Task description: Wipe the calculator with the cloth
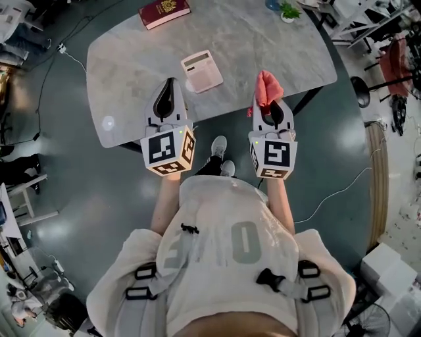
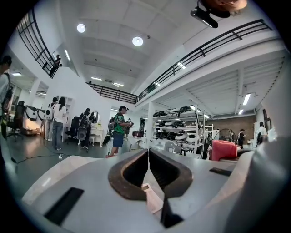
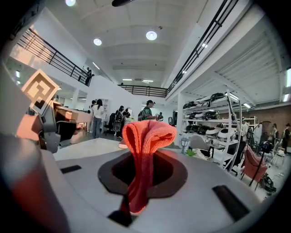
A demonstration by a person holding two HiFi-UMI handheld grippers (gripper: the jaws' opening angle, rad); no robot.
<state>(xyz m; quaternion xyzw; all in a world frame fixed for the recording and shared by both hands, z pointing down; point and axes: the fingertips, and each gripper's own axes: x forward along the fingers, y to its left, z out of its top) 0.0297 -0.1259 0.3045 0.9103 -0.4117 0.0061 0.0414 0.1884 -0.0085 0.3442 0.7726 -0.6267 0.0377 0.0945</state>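
Pinching entry, right gripper [image 3: 146,152]: jaws clamped on a salmon-red cloth [image 3: 144,136], held by a narrow fold. The bulk stands up in a rolled wad above the fingertips, and a short tail hangs below them.

Left gripper [image 2: 148,152]: jaws closed tip to tip, nothing between them.

Calculator [image 1: 202,70]: pale pink, flat on the table, display end away from the person. It lies just ahead of the left fingertips and slightly toward the right gripper, and ahead and inward of the cloth. Neither gripper touches it.

Table [image 1: 131,59]: grey, stone-patterned, rounded corners. Both sets of fingertips reach over its near edge.

Further from the fingers: a red book [image 1: 163,11] at the far edge, a small potted plant [image 1: 288,11] at the far right.

Hazards, as judged:
- The wad sits above the jaws, so a low pass may scrape hard jaw tips on the keys instead of cloth.
- The thin pinch may let the cloth pull free under friction.
- The calculator is light and unrestrained, so a push may slide it across the table unless the left gripper steadies it.
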